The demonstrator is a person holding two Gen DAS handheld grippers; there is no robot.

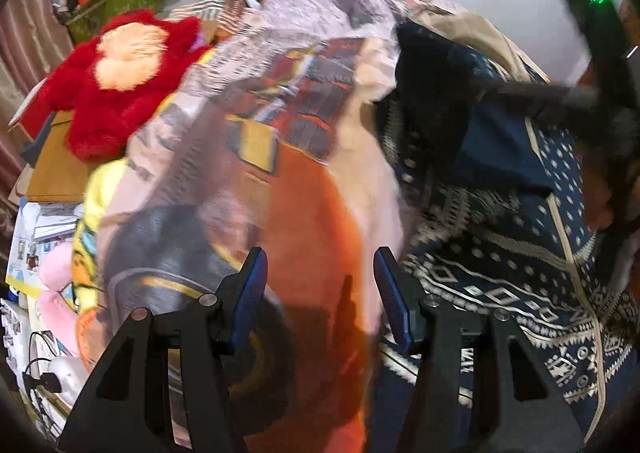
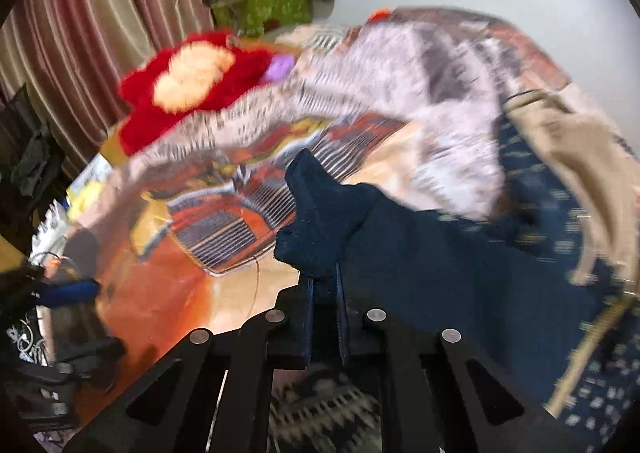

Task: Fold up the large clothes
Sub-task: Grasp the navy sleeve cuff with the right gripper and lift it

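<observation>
While our right gripper point(image 2: 323, 281) pinches the navy sweater point(image 2: 420, 253) cuff above the printed bedspread point(image 2: 168, 273), our left gripper point(image 1: 320, 293), wide open and empty, should grab the opposite edge evenly.

Navy patterned sweater point(image 1: 520, 253) lying crumpled on the printed bedspread

Its knit carries cream diamond and dot bands with a tan front placket; a plain navy cuffed sleeve point(image 2: 320, 209) is lifted up and stretched out away from the rumpled body.
</observation>
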